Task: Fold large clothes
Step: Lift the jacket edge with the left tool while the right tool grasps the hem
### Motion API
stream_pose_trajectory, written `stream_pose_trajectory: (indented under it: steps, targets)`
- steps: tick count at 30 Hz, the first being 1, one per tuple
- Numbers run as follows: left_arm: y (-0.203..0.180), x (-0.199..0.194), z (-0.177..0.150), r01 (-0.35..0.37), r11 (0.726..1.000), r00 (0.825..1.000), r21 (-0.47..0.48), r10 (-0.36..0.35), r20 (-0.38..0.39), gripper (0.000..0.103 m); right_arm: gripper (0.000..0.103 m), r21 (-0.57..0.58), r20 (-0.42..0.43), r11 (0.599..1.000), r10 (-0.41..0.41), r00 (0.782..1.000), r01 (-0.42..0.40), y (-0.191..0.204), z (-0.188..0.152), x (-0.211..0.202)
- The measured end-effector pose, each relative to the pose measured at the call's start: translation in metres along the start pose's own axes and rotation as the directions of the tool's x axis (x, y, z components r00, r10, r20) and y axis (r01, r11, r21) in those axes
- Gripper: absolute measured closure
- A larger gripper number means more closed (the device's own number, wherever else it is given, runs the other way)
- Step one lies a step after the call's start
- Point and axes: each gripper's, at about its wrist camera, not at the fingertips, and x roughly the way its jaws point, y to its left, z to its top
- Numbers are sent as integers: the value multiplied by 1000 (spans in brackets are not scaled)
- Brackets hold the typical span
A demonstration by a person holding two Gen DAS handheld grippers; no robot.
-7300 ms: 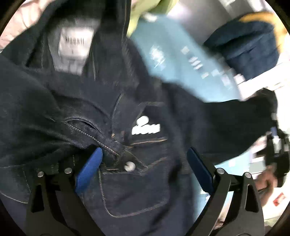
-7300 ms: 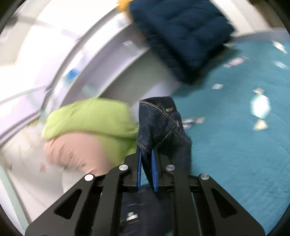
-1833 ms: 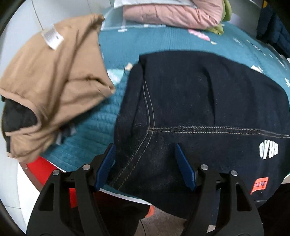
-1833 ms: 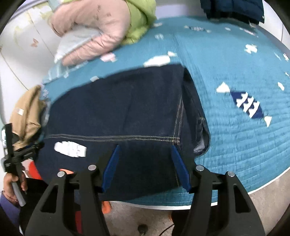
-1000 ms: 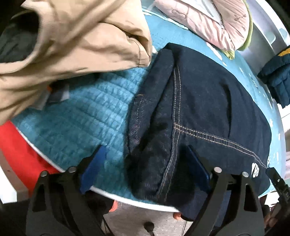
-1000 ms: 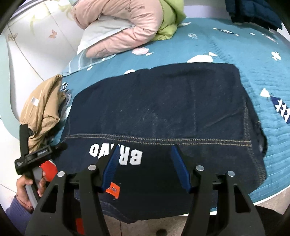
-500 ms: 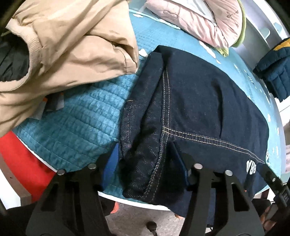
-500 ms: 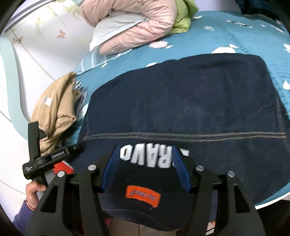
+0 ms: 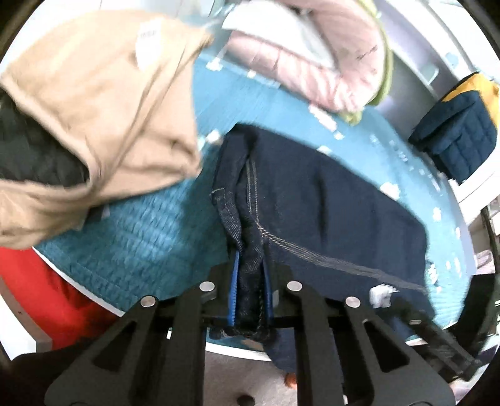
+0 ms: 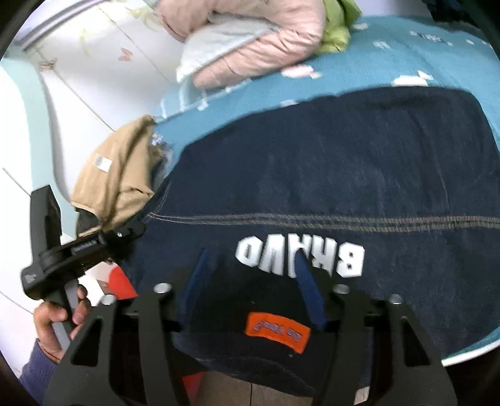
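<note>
A dark denim jacket [image 10: 343,162] with white lettering and an orange patch lies flat on the teal quilted table [image 10: 406,56], its lower part hanging over the near edge. My left gripper [image 9: 250,268] is shut on the jacket's [image 9: 328,200] left side seam at the table edge. It also shows in the right wrist view [image 10: 125,232], at the jacket's left side. My right gripper [image 10: 253,274] is open, its blue pads straddling the hanging denim just below the lettering.
A tan garment [image 9: 93,100] lies bunched at the table's left. A pink padded jacket [image 10: 250,43] and a green one [image 10: 337,28] lie at the back. A navy quilted garment [image 9: 459,137] sits far right. Something red [image 9: 37,287] stands below the left table edge.
My left gripper has closed on the jacket's side seam; it was open around it before. My right gripper has moved left and lower along the hanging hem, still open.
</note>
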Motion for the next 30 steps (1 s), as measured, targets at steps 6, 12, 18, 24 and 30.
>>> stream_pose_trajectory:
  steps: [6,12,18,24,30]
  targets:
    - [-53,-29,5,61,993,997,98,-65,40,92,103,125,-160,992,12,987,9,-35,-7,40]
    - [-129,-43,1,124,966,989,228,-139,51,92,98,168,-16,985,35,999,-32,-41,-1,-15]
    - [-204,-35,-9,225,927,971,300,-238,8,92,77,96,202,995,-24,979,4,-47,6,-106]
    - [-259,-18,-18,296,898,954,325,-293,-60,92,56,64,256,998,-25,966,8,-51,-21,-156]
    - [-278,-5,-28,297,895,955,333,-281,-96,91,55,39,256,999,16,966,-27,-43,-23,-158]
